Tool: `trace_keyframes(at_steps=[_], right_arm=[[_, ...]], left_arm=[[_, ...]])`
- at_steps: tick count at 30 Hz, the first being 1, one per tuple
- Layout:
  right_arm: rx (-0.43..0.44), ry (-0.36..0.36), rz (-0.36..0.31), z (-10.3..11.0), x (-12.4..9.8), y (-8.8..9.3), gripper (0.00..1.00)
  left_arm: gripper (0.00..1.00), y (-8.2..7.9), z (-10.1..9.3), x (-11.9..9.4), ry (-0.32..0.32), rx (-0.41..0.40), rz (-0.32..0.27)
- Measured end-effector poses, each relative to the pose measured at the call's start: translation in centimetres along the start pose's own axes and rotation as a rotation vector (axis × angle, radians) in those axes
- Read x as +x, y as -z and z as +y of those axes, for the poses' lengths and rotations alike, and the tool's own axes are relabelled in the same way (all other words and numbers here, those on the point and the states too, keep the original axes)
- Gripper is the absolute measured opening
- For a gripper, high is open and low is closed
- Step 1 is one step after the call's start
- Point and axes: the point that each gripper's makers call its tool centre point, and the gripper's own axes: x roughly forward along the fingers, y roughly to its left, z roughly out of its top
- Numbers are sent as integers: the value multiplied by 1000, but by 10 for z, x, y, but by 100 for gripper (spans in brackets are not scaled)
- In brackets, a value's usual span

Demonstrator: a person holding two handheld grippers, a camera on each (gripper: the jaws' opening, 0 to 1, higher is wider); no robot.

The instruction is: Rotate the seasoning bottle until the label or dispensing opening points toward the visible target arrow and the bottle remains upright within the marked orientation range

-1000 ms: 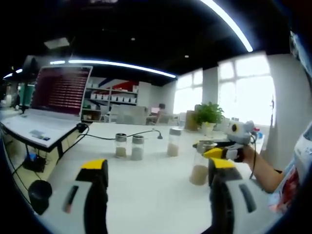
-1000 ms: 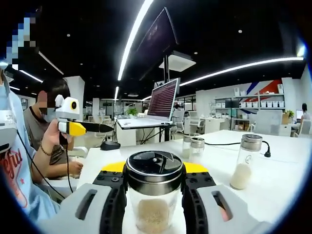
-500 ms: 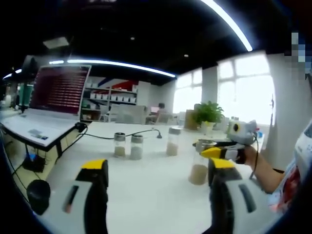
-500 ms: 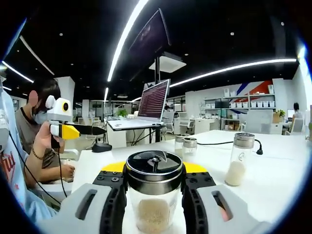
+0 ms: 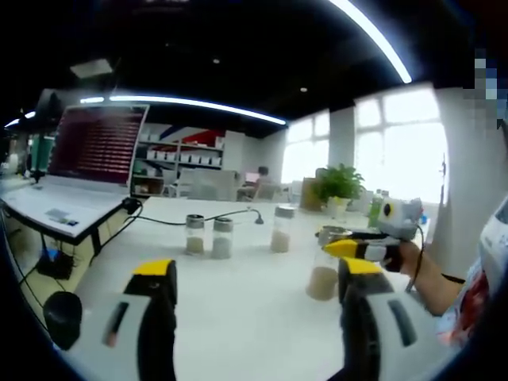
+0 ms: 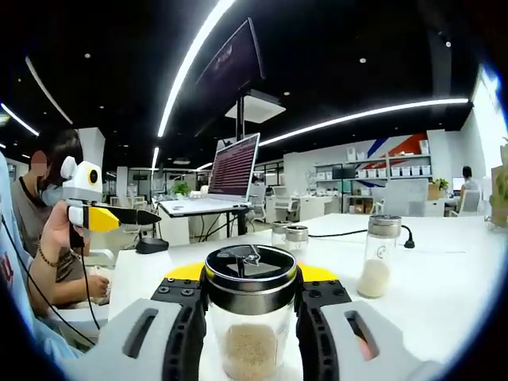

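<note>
Since a second ago the dark lid's markings have turned between the right tongs (image 6: 250,317), which stay clamped on the upright seasoning bottle (image 6: 250,313) of pale grains. Left of them, the left tongs (image 5: 250,317) hover with jaws spread, empty. Beyond, three more shakers (image 5: 223,236) stand on the white table (image 5: 254,309).
</note>
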Motion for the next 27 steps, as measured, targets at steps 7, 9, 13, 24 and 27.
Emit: trace_keyframes(at_steps=[7,9,13,24,27], right_arm=[[-1,54,12,-2,0,1,42],[-1,74,12,-3,0,1,42],[-2,93,6,-4,0,1,42],[-7,142,1,-6,0,2,42],[-8,152,-3,-7,1,2,42]], left_arm=[[89,-2,0,-1,-1,-8,-7],[89,-2,0,-1,1,-11,-7],[89,-2,1,-1,-1,-12,-7],[89,-3,4,-1,-10,-15,-9],[89,-3,6,-1,-15,-16,-11]])
